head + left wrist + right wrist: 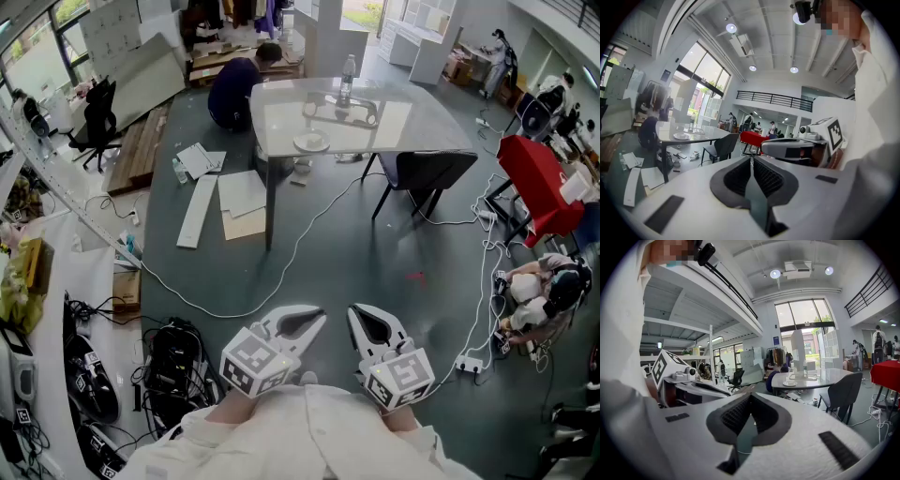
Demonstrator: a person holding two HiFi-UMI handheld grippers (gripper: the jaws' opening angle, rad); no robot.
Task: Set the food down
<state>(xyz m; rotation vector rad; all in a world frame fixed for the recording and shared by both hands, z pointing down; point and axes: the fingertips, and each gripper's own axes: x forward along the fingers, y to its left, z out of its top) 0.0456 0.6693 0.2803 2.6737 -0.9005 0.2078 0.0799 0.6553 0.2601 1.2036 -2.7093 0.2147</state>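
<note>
Left gripper [315, 317] with my jaws together on nothing, right gripper [359, 314] likewise empty and closed, both at lower centre over the grey floor [375, 258], small white round plate [311, 142] on the pale table [422, 131] at upper centre, well apart from me, any food on it too small to tell

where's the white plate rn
In the head view, top centre, the white plate sits on the table near its front edge, just in front of the tray.
</note>
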